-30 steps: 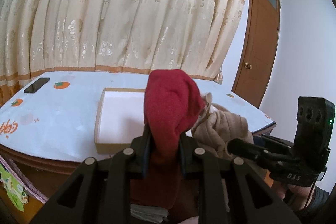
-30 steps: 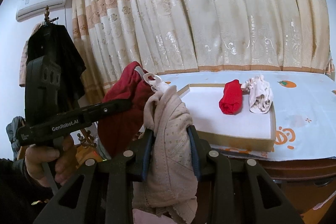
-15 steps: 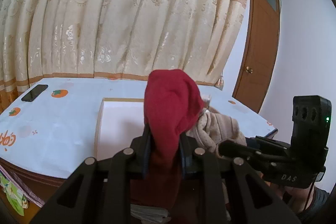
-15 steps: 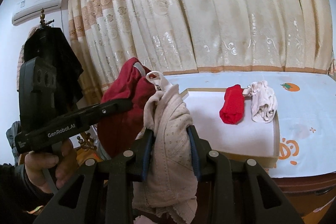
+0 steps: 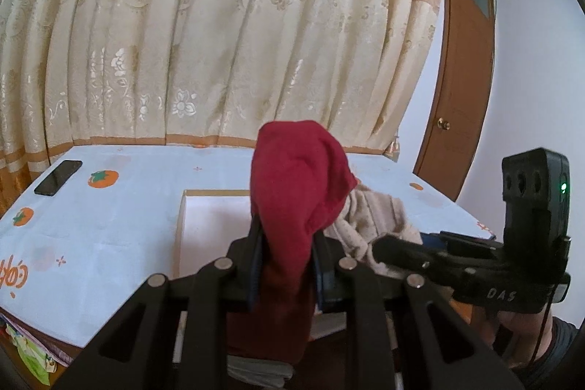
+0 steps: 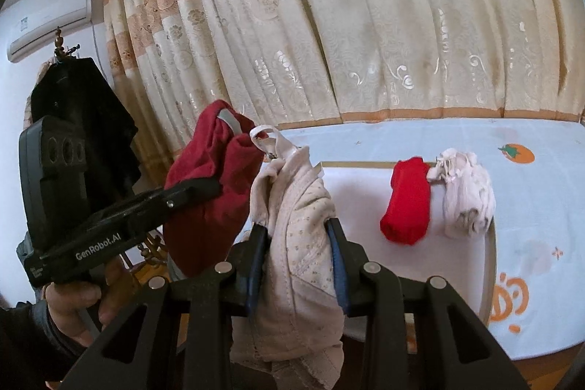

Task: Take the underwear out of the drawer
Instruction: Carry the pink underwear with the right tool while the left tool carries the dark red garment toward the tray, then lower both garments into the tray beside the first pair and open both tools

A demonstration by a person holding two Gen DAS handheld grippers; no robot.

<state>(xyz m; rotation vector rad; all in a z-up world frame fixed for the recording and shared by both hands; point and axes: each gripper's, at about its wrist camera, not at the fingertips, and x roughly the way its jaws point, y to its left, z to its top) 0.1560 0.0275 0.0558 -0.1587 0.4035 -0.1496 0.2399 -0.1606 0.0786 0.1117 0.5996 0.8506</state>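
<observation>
A dark red knit garment (image 5: pixel 292 185) is held pinched between the left tongs (image 5: pixel 287 243), its soft, rounded bulk standing above the jaws and a darker fold hanging below them. In the right wrist view the same red piece (image 6: pixel 208 192) is seen bunched into a pouch shape with a grey strap loop at its top. A beige, quilted undergarment (image 6: pixel 296 225) with fine dots and a scalloped lace hem is clamped by the right tongs (image 6: pixel 298 240); a thin white strap loop curls at its upper end. The two held garments are just beside each other, both raised in the air near the close edge of the surface (image 6: pixel 530 218).

The surface is covered by a smooth pale blue cloth printed with orange fruit. On it lies a shallow, rectangular cardboard tray (image 6: pixel 491 258) with a white lining. Inside the tray, toward its far right end, a bright red rolled piece (image 6: pixel 407 207) and a crumpled white lacy piece (image 6: pixel 468 192) are seen side by side, touching. A flat black phone (image 5: pixel 58 177) rests at the far left of the surface. A heavy cream curtain (image 5: pixel 219 24) with gold floral brocade hangs in deep pleats behind, and a brown wooden door (image 5: pixel 460 90) stands to the right.
</observation>
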